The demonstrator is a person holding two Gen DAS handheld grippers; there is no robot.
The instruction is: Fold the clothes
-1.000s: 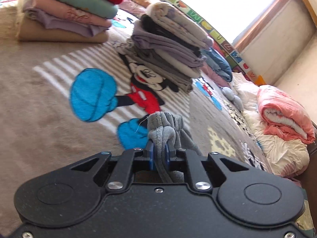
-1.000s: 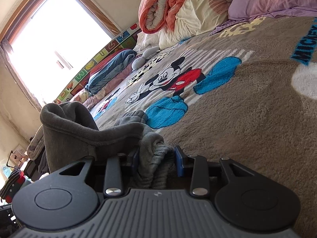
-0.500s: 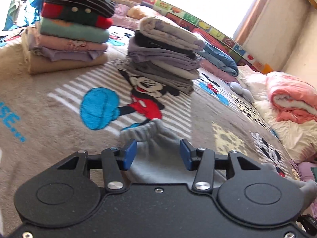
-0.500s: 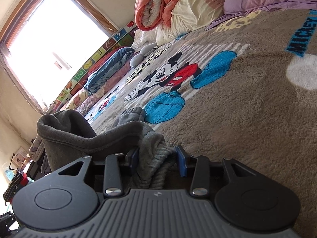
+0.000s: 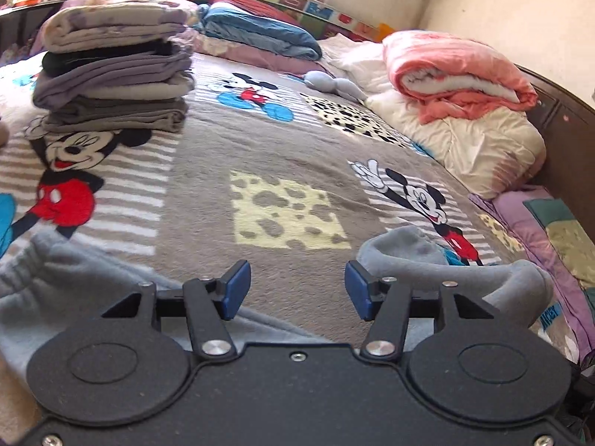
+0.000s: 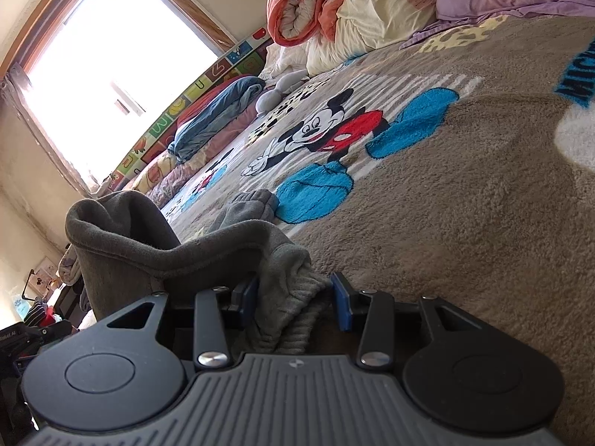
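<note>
A grey fleece garment (image 5: pixel 55 271) lies on the Mickey Mouse blanket (image 5: pixel 282 156), with a raised fold at the right (image 5: pixel 409 249). My left gripper (image 5: pixel 297 286) is open and empty above the blanket, between the garment's two parts. In the right wrist view the same grey garment (image 6: pixel 156 245) bunches up in front of my right gripper (image 6: pixel 293 299). Its ribbed edge (image 6: pixel 293 312) sits between the blue pads (image 6: pixel 340 304), which stand apart with a gap on the right side.
A stack of folded clothes (image 5: pixel 115 74) stands at the back left. A rolled pink quilt (image 5: pixel 457 70) on a cream duvet (image 5: pixel 465 141) lies at the right. Blue and red bedding (image 5: pixel 260 29) lines the far edge under the window (image 6: pixel 111 52).
My left gripper opened, let go of the grey garment and swung to the right. The garment now lies flat on the blanket. My right gripper has opened slightly around the ribbed edge.
</note>
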